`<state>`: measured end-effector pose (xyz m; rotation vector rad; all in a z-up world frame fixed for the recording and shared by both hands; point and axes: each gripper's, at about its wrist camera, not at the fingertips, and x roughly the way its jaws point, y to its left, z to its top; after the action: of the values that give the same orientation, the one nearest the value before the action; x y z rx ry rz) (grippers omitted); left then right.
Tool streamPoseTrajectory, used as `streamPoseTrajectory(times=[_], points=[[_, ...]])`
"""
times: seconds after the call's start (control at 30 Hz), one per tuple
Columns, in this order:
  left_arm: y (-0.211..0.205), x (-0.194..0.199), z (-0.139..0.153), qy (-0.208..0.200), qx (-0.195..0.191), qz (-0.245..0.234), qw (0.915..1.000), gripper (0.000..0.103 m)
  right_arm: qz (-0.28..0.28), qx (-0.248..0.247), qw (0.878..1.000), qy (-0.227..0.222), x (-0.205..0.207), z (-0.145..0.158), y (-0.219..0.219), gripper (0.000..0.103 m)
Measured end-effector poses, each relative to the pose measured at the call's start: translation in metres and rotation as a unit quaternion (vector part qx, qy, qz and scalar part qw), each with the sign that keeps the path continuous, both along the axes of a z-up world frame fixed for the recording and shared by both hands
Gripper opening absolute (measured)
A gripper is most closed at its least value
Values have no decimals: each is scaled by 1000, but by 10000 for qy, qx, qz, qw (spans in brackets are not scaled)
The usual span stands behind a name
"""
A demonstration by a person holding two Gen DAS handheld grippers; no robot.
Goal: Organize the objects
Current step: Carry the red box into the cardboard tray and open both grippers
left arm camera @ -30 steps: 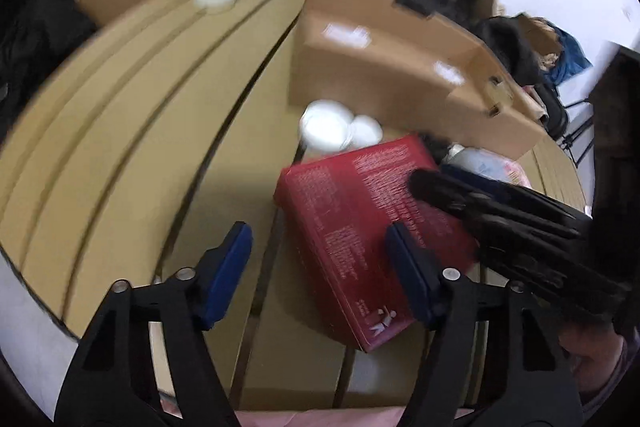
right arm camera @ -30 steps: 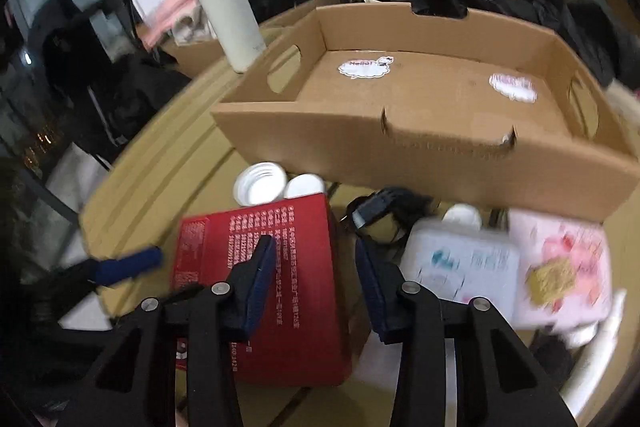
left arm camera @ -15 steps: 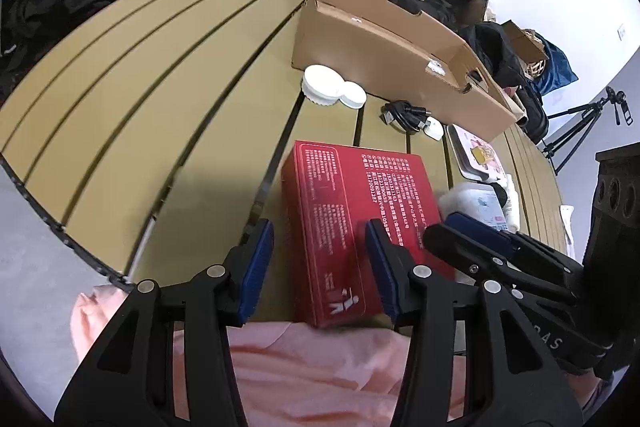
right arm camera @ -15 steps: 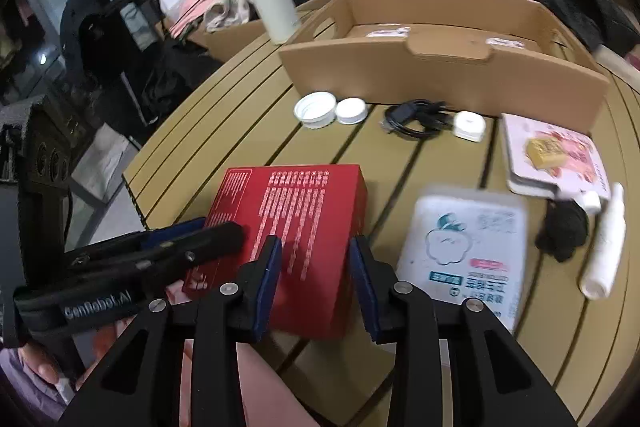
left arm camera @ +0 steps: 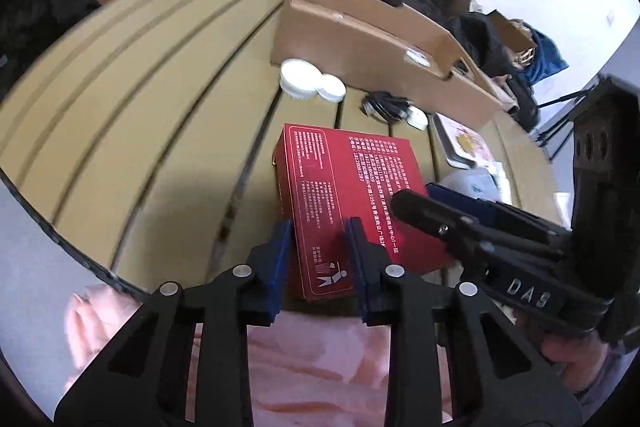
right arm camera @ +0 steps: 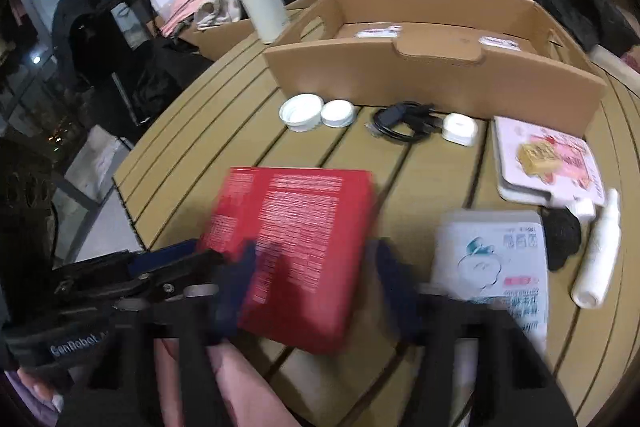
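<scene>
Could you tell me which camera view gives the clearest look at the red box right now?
The left wrist view: the red box is sharp there, its white print visible, with the left claw straddling its near end. In the right wrist view the box is motion-blurred and partly hidden behind the right claw.

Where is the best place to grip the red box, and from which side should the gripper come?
Grip the red box across its thin near edge, coming from the table's near side. It lies flat and is probably too wide to span; the left gripper already straddles that near corner.
</scene>
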<state>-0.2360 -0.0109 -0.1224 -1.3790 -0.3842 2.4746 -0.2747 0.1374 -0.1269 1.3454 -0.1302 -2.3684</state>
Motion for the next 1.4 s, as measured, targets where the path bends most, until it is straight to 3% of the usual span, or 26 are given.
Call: streamPoseTrajectory(times=[0.1, 0.23, 0.37, 0.47, 0.6, 0.67, 0.77, 0.83, 0.93, 1.0, 1.07, 1.2, 1.4], points=[[-4, -7, 6, -65, 219, 57, 9997, 24, -72, -199, 9998, -43, -7, 3, 8, 34], [-4, -27, 36, 215, 410, 82, 9989, 24, -145, -563, 9981, 178, -16, 30, 21, 34], [10, -78, 81, 565, 408, -30, 9976, 24, -263, -572, 9956, 699, -45, 76, 31, 34], [23, -141, 99, 820, 191, -183, 9963, 24, -351, -477, 9951, 788, -99, 93, 36, 34], [36, -229, 79, 589, -160, -249, 9978, 24, -419, -247, 9979, 427, -195, 79, 33, 34], [44, -270, 50, 360, -691, -171, 9968, 24, -490, 84, 9986, 194, -232, 58, 22, 34], [50, -294, 25, 294, -1368, 111, 9901, 25, -380, 448, 9981, -195, -270, 23, 2, 34], [47, -285, 30, 489, -1267, 93, 9907, 30, -392, 473, 9975, -351, -278, 10, -2, 34], [33, -258, 51, 756, -749, -105, 9943, 71, -463, 254, 9985, -166, -267, 17, 13, 34], [23, -238, 71, 1115, -886, 64, 9898, 75, -474, 128, 9987, -109, -259, 30, 26, 34], [16, -222, 90, 1197, -994, 28, 9878, 80, -487, 210, 9986, 33, -246, 50, 38, 40], [4, -180, 139, 1405, -1264, -9, 9820, 86, -585, 363, 9956, 634, -201, 114, 68, 80], [-4, -100, 216, 1889, -1612, 136, 9686, 102, -850, 439, 9843, 1486, -103, 221, 112, 82]])
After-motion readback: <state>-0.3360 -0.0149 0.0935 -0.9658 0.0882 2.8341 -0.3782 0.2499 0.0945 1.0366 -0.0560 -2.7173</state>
